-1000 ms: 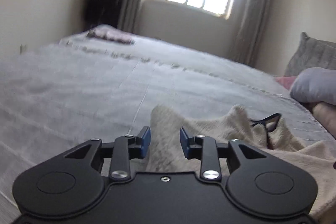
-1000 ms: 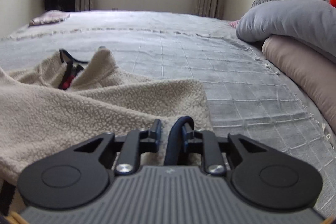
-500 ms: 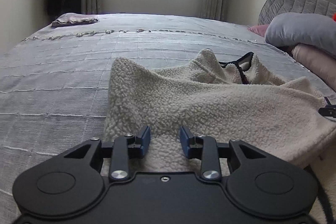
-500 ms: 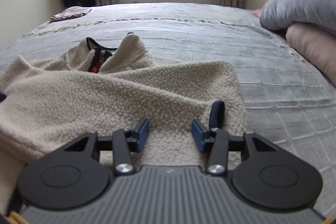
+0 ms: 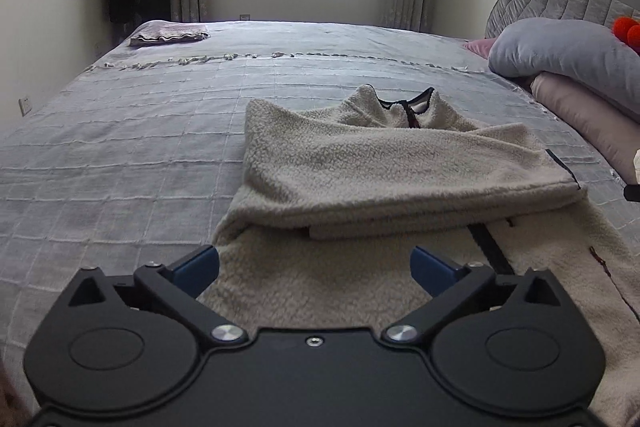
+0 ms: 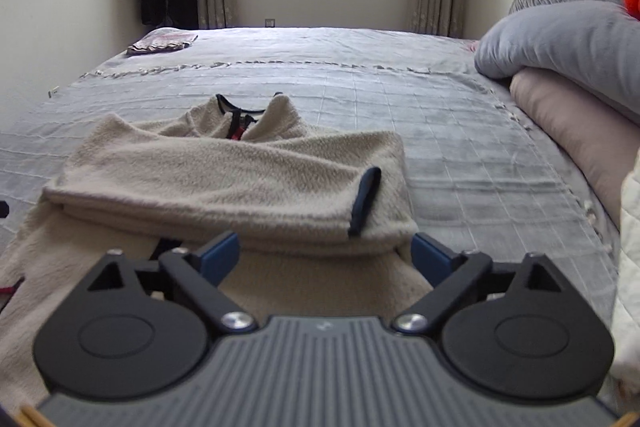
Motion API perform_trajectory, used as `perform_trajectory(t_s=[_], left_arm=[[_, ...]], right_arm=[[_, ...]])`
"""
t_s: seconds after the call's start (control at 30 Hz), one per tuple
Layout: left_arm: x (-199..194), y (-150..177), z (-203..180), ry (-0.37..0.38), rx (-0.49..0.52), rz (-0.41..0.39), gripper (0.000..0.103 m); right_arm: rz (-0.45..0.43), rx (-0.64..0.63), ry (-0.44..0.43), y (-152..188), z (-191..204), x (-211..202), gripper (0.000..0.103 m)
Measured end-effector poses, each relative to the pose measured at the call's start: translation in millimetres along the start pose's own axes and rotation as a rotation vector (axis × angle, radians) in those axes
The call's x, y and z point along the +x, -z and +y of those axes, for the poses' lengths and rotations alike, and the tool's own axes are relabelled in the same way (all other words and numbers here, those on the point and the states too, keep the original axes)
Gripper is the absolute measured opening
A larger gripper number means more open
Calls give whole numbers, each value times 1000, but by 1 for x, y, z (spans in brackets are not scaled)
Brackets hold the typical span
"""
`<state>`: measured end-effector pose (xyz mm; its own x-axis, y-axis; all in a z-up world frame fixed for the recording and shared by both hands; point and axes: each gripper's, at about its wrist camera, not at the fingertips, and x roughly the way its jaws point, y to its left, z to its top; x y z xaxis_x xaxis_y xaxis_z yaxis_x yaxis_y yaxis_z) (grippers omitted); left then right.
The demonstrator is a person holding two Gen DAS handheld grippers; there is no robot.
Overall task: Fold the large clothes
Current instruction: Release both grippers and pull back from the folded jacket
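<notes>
In the left wrist view, the left gripper [image 5: 315, 267] is opening, its blue pads now spread wide with only the lower body of the cream fleece jacket [image 5: 400, 167] showing between them and nothing pinched; a second ago those pads sat close together over the fleece, so the cloth has just been let go. The jacket lies on the grey bedspread [image 5: 140, 147], its sleeves laid across the chest as a thick band, with the dark-trimmed collar [image 5: 404, 103] standing up beyond it. The camera has also pulled back, so more of the garment shows than before. In the right wrist view, the right gripper [image 6: 325, 253] is likewise opening, free of the dark-edged cuff [image 6: 366, 199] it had between its pads a moment ago; that cuff now rests on top of the folded band, apart from the pads. A folded cloth [image 6: 162, 43] sits at the far corner of the bed and grey and pink pillows [image 6: 560, 43] lie to the right. The sleeve fold appears done and both tools released, though the near hem is hidden behind the gripper bodies, so its lie cannot be told. The likely next step is folding the lower half up toward the collar.
</notes>
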<state>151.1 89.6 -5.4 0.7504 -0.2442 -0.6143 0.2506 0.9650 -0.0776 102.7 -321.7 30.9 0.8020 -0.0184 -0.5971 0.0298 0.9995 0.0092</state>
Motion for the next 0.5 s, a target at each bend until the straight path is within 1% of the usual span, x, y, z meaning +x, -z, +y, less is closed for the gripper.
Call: perform_trajectory(t_s=[0.13,0.27,0.3,0.43,0.5], left_arm=[[-32,26,6,-17,-31,31,103],[-56,53,13,-110,-66,36,103],[-61,59,16,-118,-74,41,103],[-77,81,31,-102,-141,70,103],[-83,91,38,-93,-180,90,103]], right_arm=[[-23,-1,6,19,-1,-36,101],[-21,-5,13,38,-6,-60,102],[-12,-2,12,44,-8,-63,102],[36,15,-7,67,-20,-66,102],[58,12,15,79,-25,-67,102]])
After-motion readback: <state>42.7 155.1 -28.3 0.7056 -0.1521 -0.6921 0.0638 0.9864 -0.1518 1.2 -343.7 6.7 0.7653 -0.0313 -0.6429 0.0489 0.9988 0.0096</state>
